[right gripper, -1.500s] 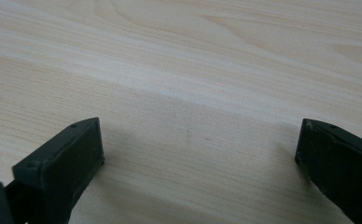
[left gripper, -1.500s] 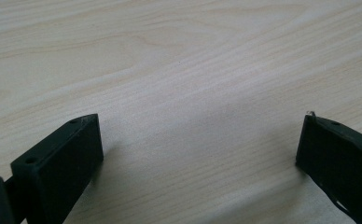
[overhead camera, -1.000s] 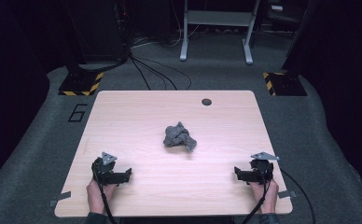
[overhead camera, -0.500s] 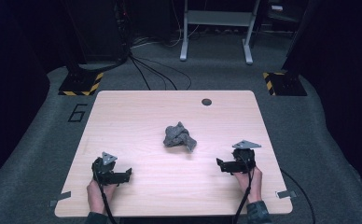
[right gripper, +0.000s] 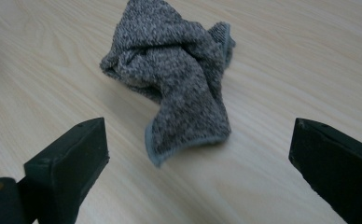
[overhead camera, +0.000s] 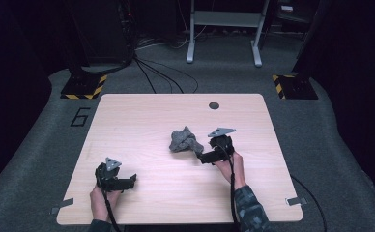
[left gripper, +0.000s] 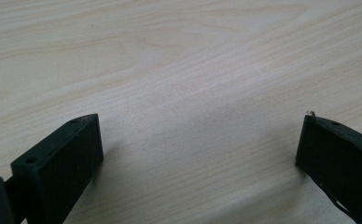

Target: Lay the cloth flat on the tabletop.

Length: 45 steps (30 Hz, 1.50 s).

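Cloth, grey and knitted, lies crumpled in a loose heap near the middle of the table, a little to the right of centre and on the person's side of the small dark hole near the far edge. It sits bunched, with folds piled on each other and one hemmed corner hanging down toward the near side, which gives a jaw something to bite on. The right gripper is just beside the cloth, on its near right, low over the wood and aimed at it; in the right gripper view its jaws stand wide apart with that hanging corner between them but farther out, so nothing is held. I take that wide spread as readiness to take in a thick fold instead of a single layer. The left gripper is well apart from the cloth, down by the near left corner, resting close to the tabletop; its jaws are wide too, with bare wood between them. It seems parked there to stay out of the way until a second corner needs holding. By my reading the work is at its start: the cloth is untouched, the right hand is about to pinch it, and a grab at the bulky middle could lift the whole lump instead of opening it.
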Each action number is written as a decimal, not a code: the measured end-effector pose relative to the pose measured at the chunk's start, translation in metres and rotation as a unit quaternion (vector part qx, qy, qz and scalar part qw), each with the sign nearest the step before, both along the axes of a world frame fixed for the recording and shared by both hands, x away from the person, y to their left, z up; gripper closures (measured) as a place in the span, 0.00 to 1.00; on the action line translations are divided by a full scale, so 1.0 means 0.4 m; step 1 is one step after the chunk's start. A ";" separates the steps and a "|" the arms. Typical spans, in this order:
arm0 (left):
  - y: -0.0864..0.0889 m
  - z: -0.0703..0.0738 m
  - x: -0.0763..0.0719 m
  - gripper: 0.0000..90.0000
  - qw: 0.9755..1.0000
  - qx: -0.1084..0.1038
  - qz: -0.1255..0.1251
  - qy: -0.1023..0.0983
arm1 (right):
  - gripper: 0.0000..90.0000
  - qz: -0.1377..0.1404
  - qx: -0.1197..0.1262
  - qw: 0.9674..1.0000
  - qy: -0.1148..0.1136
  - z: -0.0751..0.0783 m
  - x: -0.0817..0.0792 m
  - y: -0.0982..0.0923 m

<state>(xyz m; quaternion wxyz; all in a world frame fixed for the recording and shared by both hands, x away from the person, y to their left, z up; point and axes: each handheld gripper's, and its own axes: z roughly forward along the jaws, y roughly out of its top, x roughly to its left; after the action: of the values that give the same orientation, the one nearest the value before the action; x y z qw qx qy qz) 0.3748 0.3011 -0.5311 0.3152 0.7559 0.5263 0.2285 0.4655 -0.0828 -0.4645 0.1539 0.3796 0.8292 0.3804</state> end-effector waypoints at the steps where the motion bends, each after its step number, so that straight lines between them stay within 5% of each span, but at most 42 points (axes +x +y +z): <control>1: 0.000 0.000 0.000 0.00 1.000 0.000 0.000 0.000 | 0.05 0.004 -0.003 1.000 0.002 0.000 0.008 0.009; 13: -0.001 -0.001 0.000 0.00 1.000 -0.001 0.001 -0.002 | 0.18 0.017 -0.025 0.999 0.011 -0.036 0.090 0.110; 15: 0.000 -0.001 0.000 0.01 1.000 0.000 -0.001 -0.001 | 0.26 0.022 -0.031 0.999 0.019 -0.047 0.102 0.114; 20: 0.000 -0.001 0.000 0.01 1.000 -0.001 0.000 -0.001 | 0.65 0.023 -0.041 0.999 0.025 -0.071 0.108 0.123; 26: 0.000 -0.001 0.000 0.01 1.000 0.000 0.000 -0.002 | 0.87 0.018 -0.025 0.999 0.015 -0.077 0.104 0.117; 32: 0.000 -0.001 0.000 0.01 1.000 0.000 0.000 -0.002 | 0.89 0.032 -0.009 0.999 -0.008 -0.026 0.073 0.101; 40: 0.000 -0.001 0.000 0.01 1.000 -0.001 0.000 -0.002 | 0.89 0.049 0.029 0.998 -0.030 0.066 -0.024 0.078; 45: 0.000 0.000 0.000 0.01 1.000 0.000 0.000 -0.002 | 0.89 0.058 0.045 0.997 -0.037 0.091 -0.084 0.062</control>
<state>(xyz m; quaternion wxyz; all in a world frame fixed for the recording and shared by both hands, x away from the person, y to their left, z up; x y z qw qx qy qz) 0.3747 0.3012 -0.5313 0.3159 0.7559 0.5254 0.2297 0.4320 -0.0581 -0.4280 0.1451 0.3231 0.8254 0.4397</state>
